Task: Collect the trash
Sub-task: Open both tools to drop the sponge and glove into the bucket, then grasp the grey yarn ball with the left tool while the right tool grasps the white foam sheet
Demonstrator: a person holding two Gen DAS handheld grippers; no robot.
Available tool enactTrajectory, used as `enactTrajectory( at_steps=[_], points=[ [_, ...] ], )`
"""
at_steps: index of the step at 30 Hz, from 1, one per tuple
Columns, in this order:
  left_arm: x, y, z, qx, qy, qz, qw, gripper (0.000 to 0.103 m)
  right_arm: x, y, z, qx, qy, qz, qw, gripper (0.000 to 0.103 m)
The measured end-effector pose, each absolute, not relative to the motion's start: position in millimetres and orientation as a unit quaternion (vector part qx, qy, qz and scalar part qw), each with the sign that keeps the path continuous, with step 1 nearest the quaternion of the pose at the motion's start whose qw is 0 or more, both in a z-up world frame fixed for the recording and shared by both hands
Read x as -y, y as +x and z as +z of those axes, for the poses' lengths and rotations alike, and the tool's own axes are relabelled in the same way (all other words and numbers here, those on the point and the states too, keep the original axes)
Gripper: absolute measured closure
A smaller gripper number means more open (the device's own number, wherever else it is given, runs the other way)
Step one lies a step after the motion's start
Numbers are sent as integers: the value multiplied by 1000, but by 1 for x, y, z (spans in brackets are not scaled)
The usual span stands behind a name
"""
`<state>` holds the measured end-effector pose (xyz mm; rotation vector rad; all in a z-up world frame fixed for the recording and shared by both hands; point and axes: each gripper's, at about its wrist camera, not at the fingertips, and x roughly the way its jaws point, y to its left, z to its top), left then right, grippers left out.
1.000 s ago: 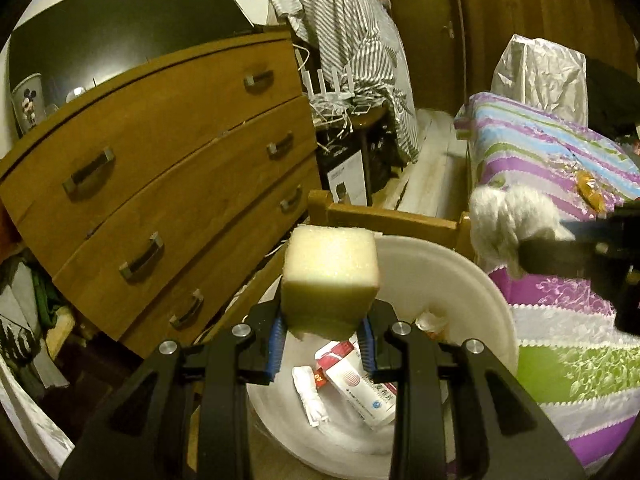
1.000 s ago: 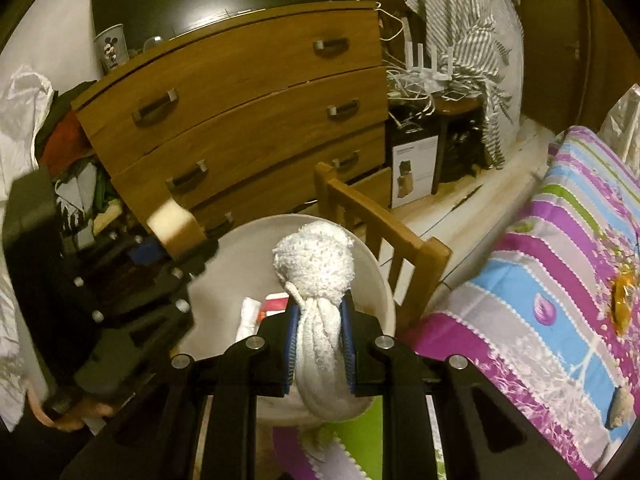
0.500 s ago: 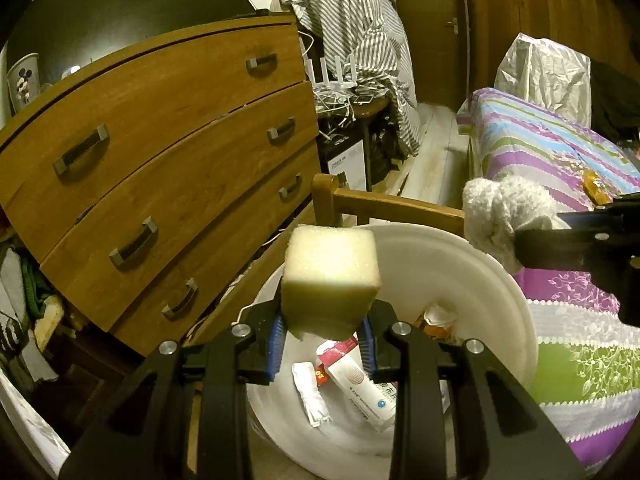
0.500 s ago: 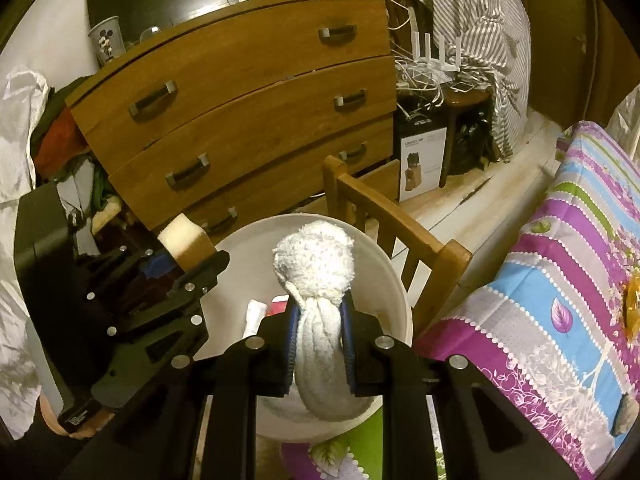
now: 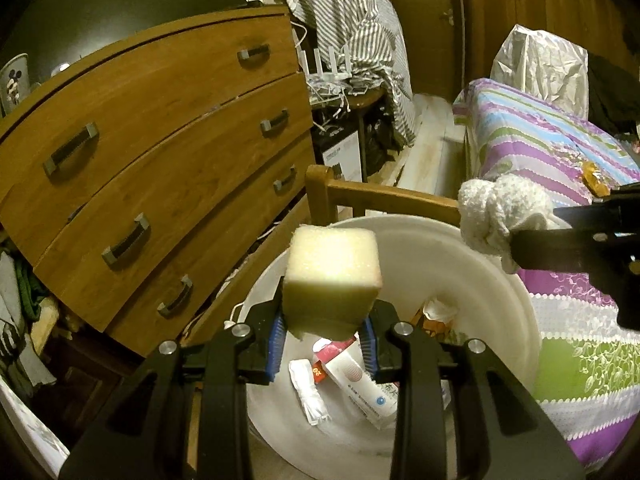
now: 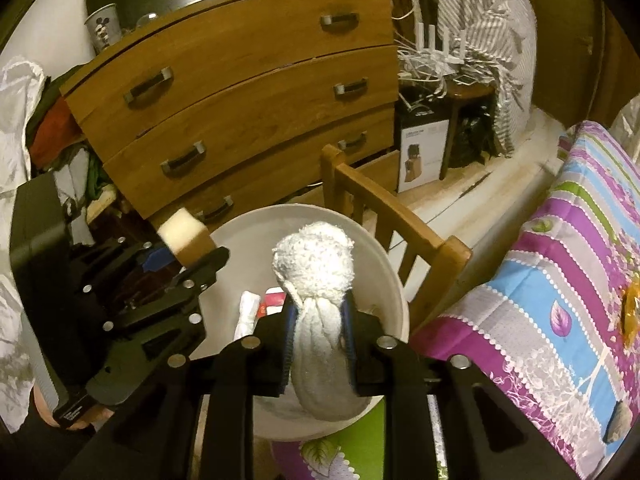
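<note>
My left gripper (image 5: 324,336) is shut on a pale yellow foam block (image 5: 332,276) and holds it over the near rim of a white basin (image 5: 480,248). The basin holds a red-and-white carton (image 5: 356,376), a white wrapper (image 5: 308,392) and crumpled scraps (image 5: 436,312). My right gripper (image 6: 318,332) is shut on a knotted white cloth (image 6: 314,268), held above the basin (image 6: 384,256). That cloth (image 5: 500,212) shows at the right in the left wrist view. The left gripper with the foam block (image 6: 184,232) shows at the left in the right wrist view.
A wooden chest of drawers (image 5: 160,152) stands left of the basin. A wooden chair back (image 6: 400,216) is just behind it. A bed with a striped purple cover (image 6: 560,264) lies to the right, with an orange wrapper (image 5: 594,172) on it. Cables, a box and striped clothing are behind.
Both grippers have moved forward over the basin, still holding the foam block and the cloth. The basin now looks larger and closer.
</note>
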<state>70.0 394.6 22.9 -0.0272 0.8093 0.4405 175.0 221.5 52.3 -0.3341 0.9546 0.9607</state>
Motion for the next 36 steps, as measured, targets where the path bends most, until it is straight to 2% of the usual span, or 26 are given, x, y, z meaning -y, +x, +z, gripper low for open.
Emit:
enactTrajectory(
  at_steps=[1, 2, 3, 9, 23, 31, 36],
  points=[
    [-397, 71, 21, -396, -16, 215, 893, 58, -221, 176, 52, -438, -155, 440, 769, 69],
    [-399, 71, 20, -398, -20, 219, 891, 40, -220, 177, 52, -438, -155, 439, 769, 68],
    [-403, 70, 20, -396, -28, 225, 890, 35, -220, 177, 52, -438, -155, 438, 770, 68],
    [-415, 68, 21, -396, -67, 213, 890, 35, -217, 179, 50, -437, -156, 437, 771, 68],
    [-398, 70, 18, -401, -71, 189, 893, 35, -187, 179, 47, -434, -132, 428, 781, 68],
    [-334, 86, 24, -391, -78, 100, 912, 35, -88, 186, 44, -401, -92, 361, 837, 68],
    [-271, 102, 28, -381, -68, 36, 922, 22, 21, 191, 27, -378, -54, 273, 883, 66]
  ],
)
